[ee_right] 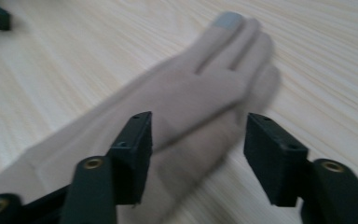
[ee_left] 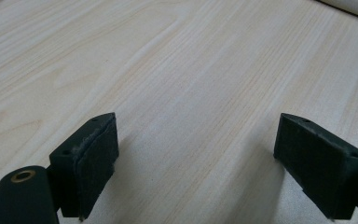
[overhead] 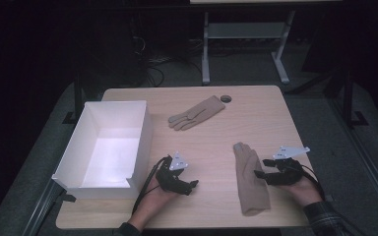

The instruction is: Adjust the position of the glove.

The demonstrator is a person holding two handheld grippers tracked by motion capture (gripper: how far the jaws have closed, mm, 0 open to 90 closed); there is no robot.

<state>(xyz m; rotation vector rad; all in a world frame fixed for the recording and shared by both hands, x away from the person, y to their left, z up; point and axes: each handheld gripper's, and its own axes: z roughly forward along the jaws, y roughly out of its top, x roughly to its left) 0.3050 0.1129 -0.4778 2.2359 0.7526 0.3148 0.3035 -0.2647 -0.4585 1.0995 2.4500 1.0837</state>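
Note:
Two tan gloves lie on the wooden table [overhead: 206, 137]. One glove [overhead: 250, 181] stretches lengthwise at the front right, its grey-tipped finger pointing away from me; the other glove [overhead: 196, 113] rests flat near the back centre. My right gripper [overhead: 259, 174] hovers at the near glove's right edge, open, and in the right gripper view that glove [ee_right: 186, 93] lies just under and between the jaws. My left gripper [overhead: 195, 183] is open over bare wood [ee_left: 186, 84] at the front centre, beside the box.
An open white box [overhead: 109, 145] stands at the table's left side, close to my left hand. A small dark round disc [overhead: 226, 99] sits at the back edge. Beyond the table are a dark floor and a metal stand [overhead: 246, 44].

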